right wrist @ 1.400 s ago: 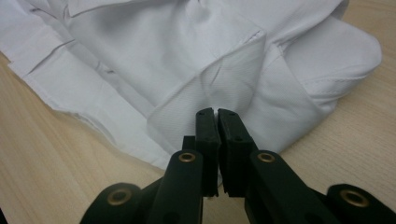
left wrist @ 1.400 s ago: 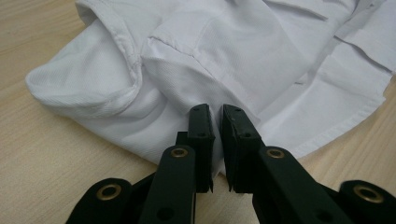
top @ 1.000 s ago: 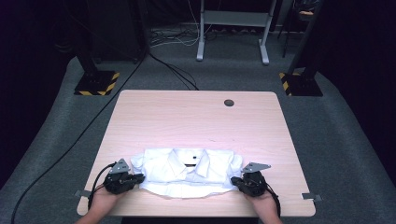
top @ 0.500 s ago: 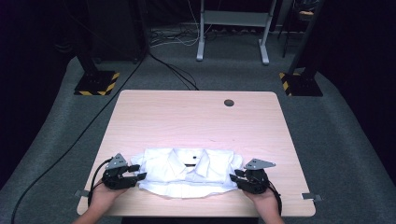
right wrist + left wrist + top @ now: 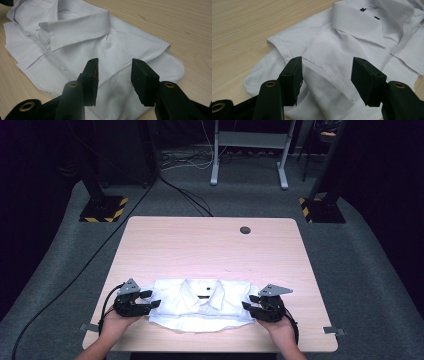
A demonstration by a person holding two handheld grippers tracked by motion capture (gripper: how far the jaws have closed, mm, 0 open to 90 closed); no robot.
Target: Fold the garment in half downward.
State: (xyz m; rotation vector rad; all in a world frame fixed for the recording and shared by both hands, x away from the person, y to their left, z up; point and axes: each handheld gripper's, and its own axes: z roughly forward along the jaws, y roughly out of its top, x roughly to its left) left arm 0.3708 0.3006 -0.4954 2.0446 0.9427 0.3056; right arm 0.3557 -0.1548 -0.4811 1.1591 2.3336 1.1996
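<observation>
Both hand-held grippers, left (image 5: 152,304) and right (image 5: 246,306), hover with jaws apart at the folded white shirt's (image 5: 200,302) ends. Each should pinch all layers together, evenly.

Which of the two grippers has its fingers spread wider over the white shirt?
The left gripper: its fingers stand farther apart than the right gripper's.

We see our left gripper (image 5: 326,72) with its jaws spread wide over the folded white shirt (image 5: 352,37) — collar (image 5: 357,22) up and to the right — lying on the light wooden table (image 5: 244,22).
</observation>
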